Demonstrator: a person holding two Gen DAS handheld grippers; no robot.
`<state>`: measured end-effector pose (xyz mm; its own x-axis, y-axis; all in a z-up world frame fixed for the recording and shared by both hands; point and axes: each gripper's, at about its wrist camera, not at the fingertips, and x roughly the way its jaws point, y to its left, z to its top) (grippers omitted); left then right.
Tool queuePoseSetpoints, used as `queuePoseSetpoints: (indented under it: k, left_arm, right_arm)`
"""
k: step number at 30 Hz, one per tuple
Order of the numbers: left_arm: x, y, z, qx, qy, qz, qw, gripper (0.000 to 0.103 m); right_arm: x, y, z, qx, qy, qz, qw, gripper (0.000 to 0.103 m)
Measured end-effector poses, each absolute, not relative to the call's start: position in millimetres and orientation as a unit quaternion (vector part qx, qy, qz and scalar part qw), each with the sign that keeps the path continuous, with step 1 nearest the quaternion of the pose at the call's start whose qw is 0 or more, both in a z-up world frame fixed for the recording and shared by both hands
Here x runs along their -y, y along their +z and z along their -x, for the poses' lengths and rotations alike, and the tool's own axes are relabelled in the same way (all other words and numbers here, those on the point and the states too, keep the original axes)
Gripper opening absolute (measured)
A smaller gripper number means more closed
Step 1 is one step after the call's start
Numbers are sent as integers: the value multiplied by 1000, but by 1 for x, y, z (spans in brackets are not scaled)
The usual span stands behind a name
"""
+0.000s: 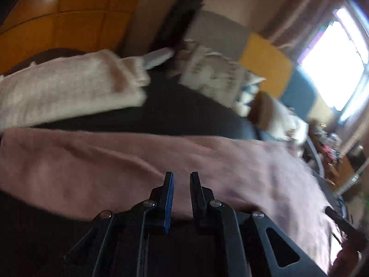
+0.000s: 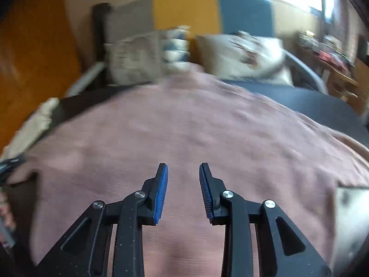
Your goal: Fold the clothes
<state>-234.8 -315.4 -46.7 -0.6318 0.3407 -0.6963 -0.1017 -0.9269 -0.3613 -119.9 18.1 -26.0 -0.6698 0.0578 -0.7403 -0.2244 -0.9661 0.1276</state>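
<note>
Left wrist view. The left gripper point(image 1: 181, 175) points down over a pink garment point(image 1: 115, 161) that lies spread across a dark surface point(image 1: 184, 110). Its jaws stand narrow, with a slim gap between the blue-padded finger and the black one, and nothing sits in that gap; whether the fingertips touch the cloth cannot be told through the blur. Beyond the pink garment, apart from it across a band of dark surface, lies a folded cream garment point(image 1: 69, 85) at the left. Farther back stand a patterned cushion point(image 1: 214, 71) and a wall of yellow and blue panels point(image 1: 265, 64), with a bright window point(image 1: 334, 57) at the right. The whole picture is smeared.

Right wrist view. The right gripper point(image 2: 183, 168) hangs above the same pink garment point(image 2: 184, 127), which fills the middle of the frame and lies flat. Its jaws stand moderately apart, the blue pads point(image 2: 161, 191) facing one another with only the cloth's surface seen between them; no fabric is pinched. The cream garment point(image 2: 34, 124) shows at the left edge, just beside the pink one. Behind the garment sit two pale cushions point(image 2: 242, 55) against yellow point(image 2: 184, 9) and blue panels point(image 2: 246, 11). A cluttered wooden desk point(image 2: 334, 73) stands at the far right.
</note>
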Motion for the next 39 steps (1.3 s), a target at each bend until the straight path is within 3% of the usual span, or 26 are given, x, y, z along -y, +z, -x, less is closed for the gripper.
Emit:
queuePoseSetpoints:
  k: [5,12,16,20,27,32,36,39]
  left_arm:
    - [353,-86,268,162,869,457,104,13]
    - [370,-85,255,17,890,438,129,13]
    - [414,-92,260,114,874,446,155,13]
    - [430,-95,250,198,871,430,132,13]
    - [416,-96,230,161,888,419,103,13]
    - [419,-89,221,116,895,420,94,13]
    - [449,-82,217,91,909,406,17,13]
    - [483,-85,219,162,897,410,24,11]
  right_arm:
    - [95,-20,188,-65,910,403,-75,31]
    - [173,-75,253,-43,874,469,-123,31]
    - [183,-87,258,-12,866,484,-124,31]
    - [203,-61,265,-43,875,449,-176,31]
    - [285,-81,306,12,846,476,-239,31]
    - [308,-105,315,71,850,470,-225,29]
    - [301,-107,313,40,858,464,-217,29]
    - [304,-100,310,57,856,466,-216,29]
